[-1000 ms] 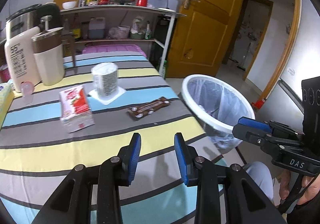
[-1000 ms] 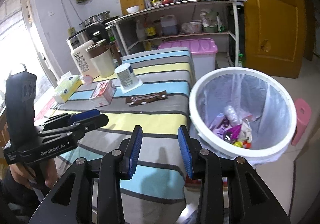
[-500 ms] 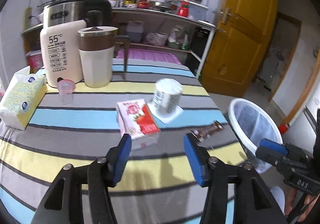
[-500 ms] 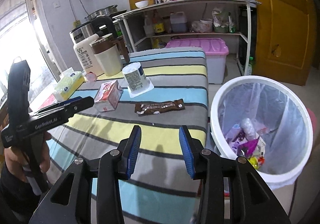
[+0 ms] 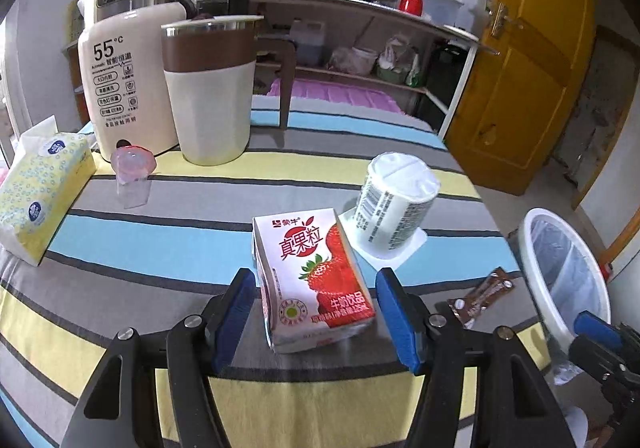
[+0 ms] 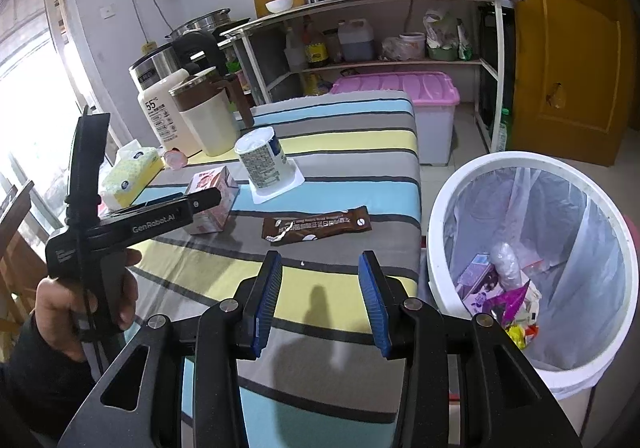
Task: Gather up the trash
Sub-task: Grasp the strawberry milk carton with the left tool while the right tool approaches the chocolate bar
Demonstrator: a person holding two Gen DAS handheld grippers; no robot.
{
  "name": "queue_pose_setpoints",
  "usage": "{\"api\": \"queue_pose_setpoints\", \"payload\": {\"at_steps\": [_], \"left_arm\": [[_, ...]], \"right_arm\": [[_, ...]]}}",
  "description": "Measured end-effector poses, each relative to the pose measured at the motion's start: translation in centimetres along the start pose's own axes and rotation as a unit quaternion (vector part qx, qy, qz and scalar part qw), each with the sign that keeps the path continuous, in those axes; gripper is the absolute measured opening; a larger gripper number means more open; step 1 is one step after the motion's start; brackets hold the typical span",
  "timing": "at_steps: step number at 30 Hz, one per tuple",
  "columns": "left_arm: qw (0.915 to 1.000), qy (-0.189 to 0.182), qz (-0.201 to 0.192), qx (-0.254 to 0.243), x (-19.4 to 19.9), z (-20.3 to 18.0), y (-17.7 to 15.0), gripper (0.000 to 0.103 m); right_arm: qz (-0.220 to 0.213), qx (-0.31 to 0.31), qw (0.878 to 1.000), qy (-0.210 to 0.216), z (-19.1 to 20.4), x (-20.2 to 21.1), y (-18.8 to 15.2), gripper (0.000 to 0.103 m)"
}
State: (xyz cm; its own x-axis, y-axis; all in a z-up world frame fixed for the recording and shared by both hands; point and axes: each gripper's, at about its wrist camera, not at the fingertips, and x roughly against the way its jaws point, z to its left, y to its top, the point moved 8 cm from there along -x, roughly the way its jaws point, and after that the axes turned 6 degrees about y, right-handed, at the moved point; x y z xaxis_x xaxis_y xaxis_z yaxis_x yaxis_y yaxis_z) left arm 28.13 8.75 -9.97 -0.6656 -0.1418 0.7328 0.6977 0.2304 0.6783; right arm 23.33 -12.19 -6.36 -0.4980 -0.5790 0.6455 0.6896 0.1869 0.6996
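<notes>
My left gripper [image 5: 316, 318], jaws opening, brackets the pink strawberry-milk carton [image 5: 314, 280] lying on the striped tablecloth [image 5: 160, 248] without touching it; my right gripper [image 6: 320, 304] hangs released, empty. Closing off-centre could skid the carton toward the upturned white yoghurt cup [image 5: 394, 204]; the white lined waste bin [image 6: 448, 208] stands beyond the table edge.

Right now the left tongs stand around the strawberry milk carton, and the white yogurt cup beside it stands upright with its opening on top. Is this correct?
Not quite. The left tongs do stand around the strawberry milk carton, their jaws opening and not pressing it. But the white yogurt cup is upside down: its wide rim rests on the striped tablecloth and its closed base faces up. The left wrist view shows this.
</notes>
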Motion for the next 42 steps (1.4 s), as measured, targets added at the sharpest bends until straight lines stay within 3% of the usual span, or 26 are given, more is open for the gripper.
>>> {"api": "queue_pose_setpoints", "payload": {"at_steps": [4, 7, 19, 23, 28, 36, 42], "left_arm": [[0.9999, 0.001, 0.014, 0.003, -0.8, 0.4, -0.4, 0.062], [0.9999, -0.003, 0.016, 0.002, -1.0, 0.7, -0.8, 0.055], [0.9996, -0.024, 0.010, 0.010, 1.7, 2.5, -2.5, 0.052], [0.9995, -0.026, 0.010, 0.018, 2.3, 3.4, -2.7, 0.052], [0.9991, -0.027, 0.011, 0.030, 2.5, 4.6, -2.9, 0.052], [0.9989, -0.029, 0.009, 0.035, 2.7, 5.0, -3.1, 0.052], [0.9989, -0.033, 0.010, 0.033, 3.1, 4.7, -3.5, 0.052]], "right_arm": [[0.004, -0.002, 1.000, -0.002, -0.1, -0.6, 0.2, 0.041], [0.005, -0.003, 1.000, -0.001, 0.1, -1.0, 0.4, 0.041], [0.025, 0.000, 1.000, -0.003, 1.7, -5.5, 2.3, 0.041], [0.029, 0.019, 0.999, -0.028, 2.3, -7.9, 3.4, 0.041], [0.069, 0.064, 0.993, -0.070, 2.6, -11.0, 2.7, 0.041], [0.089, 0.135, 0.983, -0.089, 3.9, -8.5, -0.6, 0.041], [0.072, 0.084, 0.992, -0.056, 2.9, -5.1, -1.4, 0.041]]}}
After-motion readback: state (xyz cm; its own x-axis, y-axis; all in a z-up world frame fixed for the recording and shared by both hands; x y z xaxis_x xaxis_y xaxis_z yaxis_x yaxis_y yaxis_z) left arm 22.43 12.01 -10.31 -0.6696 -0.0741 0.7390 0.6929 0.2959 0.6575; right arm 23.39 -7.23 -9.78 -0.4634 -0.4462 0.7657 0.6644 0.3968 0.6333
